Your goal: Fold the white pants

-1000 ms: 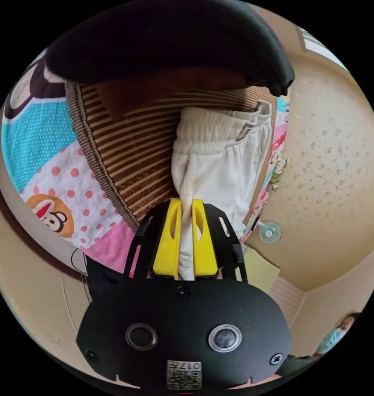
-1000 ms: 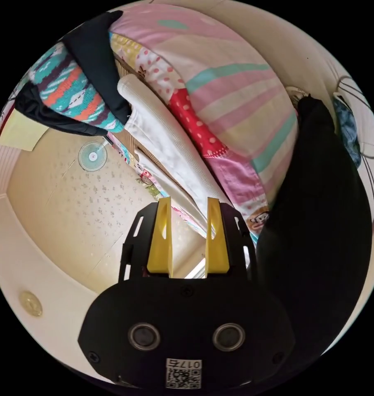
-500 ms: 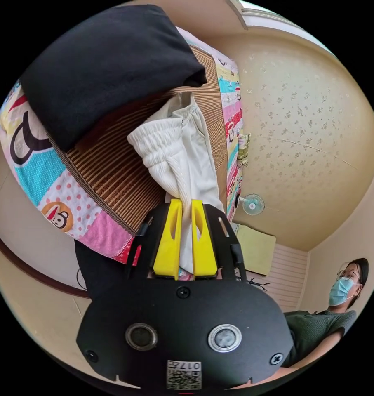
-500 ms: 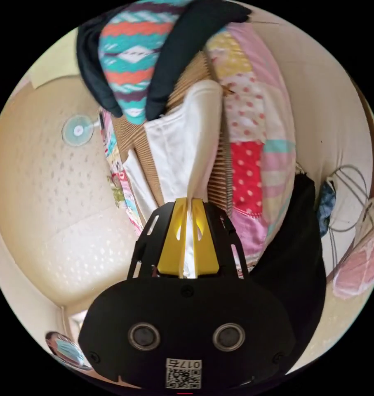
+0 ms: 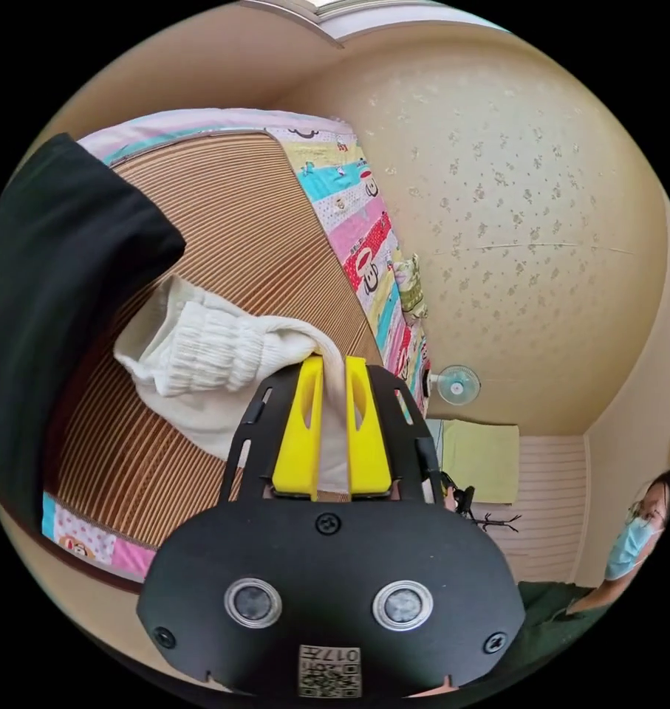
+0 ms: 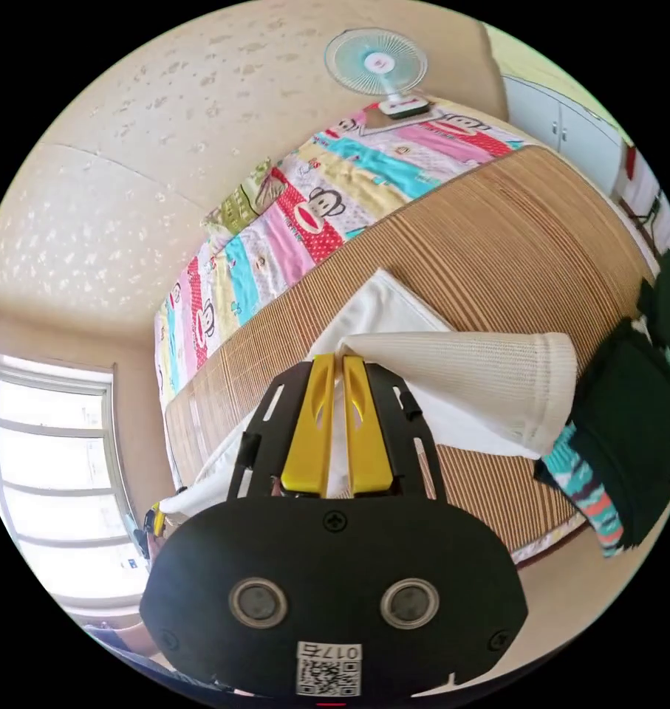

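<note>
Left gripper view: the left gripper [image 5: 333, 425] is pinching the white pants [image 5: 202, 347] waistband; the right gripper [image 6: 335, 428] is clamping their cuff over the mat [image 6: 497, 229].

The left hand-held gripper [image 5: 333, 425] and right hand-held gripper [image 6: 336, 425] each have jaws pinched nearly together.

Left tool [image 5: 333, 425] clamping white pants [image 5: 216, 354], striped mat [image 5: 261, 236]
</note>
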The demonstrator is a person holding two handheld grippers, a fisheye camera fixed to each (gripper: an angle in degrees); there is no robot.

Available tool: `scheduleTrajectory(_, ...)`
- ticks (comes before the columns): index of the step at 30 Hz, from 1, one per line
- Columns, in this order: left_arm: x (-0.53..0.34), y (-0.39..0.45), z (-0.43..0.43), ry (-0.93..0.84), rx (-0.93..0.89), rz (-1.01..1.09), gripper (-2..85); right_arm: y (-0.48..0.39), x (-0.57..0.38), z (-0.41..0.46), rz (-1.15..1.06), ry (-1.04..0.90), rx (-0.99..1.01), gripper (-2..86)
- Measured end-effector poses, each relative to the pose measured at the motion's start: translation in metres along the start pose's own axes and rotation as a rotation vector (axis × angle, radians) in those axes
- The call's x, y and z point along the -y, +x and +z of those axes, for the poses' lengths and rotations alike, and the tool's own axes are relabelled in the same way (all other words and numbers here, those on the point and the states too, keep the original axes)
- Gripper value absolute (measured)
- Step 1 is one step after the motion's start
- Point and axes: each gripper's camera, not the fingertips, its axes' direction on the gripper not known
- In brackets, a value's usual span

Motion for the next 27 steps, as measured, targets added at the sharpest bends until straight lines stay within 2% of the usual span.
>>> scheduleTrajectory(4, 0.025, 0.011, 0.042, 0.203, -0.025, -0.107, 9.2, -0.049, 0.046, 0.045, -0.028, -0.011, 0.034, 5.2)
scheduleTrajectory(5, 0.026, 0.018, 0.061, 0.179, 0.003, -0.100, 9.2, -0.067, 0.051, 0.059, -0.097, -0.022, 0.084, 4.5)
scheduleTrajectory(7, 0.025, 0.029, 0.097, 0.068, 0.051, -0.033, 8.9, -0.093, 0.053, 0.088, -0.212, -0.090, 0.105, 3.2)
scheduleTrajectory(10, 0.013, 0.042, 0.166, -0.198, 0.176, 0.139, 6.0, -0.123, 0.041, 0.156, -0.365, -0.295, -0.045, 1.6)
scheduleTrajectory(12, 0.000, 0.041, 0.207, -0.390, 0.327, 0.238, 3.7, -0.125, 0.018, 0.230, -0.432, -0.594, -0.262, 1.0)
scheduleTrajectory(14, -0.029, 0.024, 0.257, -0.669, 0.627, 0.392, 1.6, -0.112, -0.014, 0.281, -0.440, -0.802, -0.442, 0.9)
scheduleTrajectory(15, -0.037, 0.021, 0.263, -0.701, 0.650, 0.443, 1.1, -0.120, -0.032, 0.278, -0.498, -0.705, -0.483, 0.9)
scheduleTrajectory(17, -0.053, 0.019, 0.256, -0.692, 0.666, 0.551, -0.2, -0.131, -0.058, 0.275, -0.559, -0.640, -0.584, 0.8)
scheduleTrajectory(19, -0.055, 0.010, 0.246, -0.715, 0.667, 0.519, -0.7, -0.140, -0.090, 0.273, -0.620, -0.630, -0.676, 0.7)
scheduleTrajectory(23, -0.062, -0.021, 0.219, -0.819, 0.738, 0.441, -0.9, -0.133, -0.180, 0.274, -0.696, -0.835, -0.797, 0.8)
scheduleTrajectory(27, -0.064, -0.042, 0.195, -0.838, 0.728, 0.341, -1.0, -0.101, -0.249, 0.251, -0.635, -0.992, -0.681, 0.8)
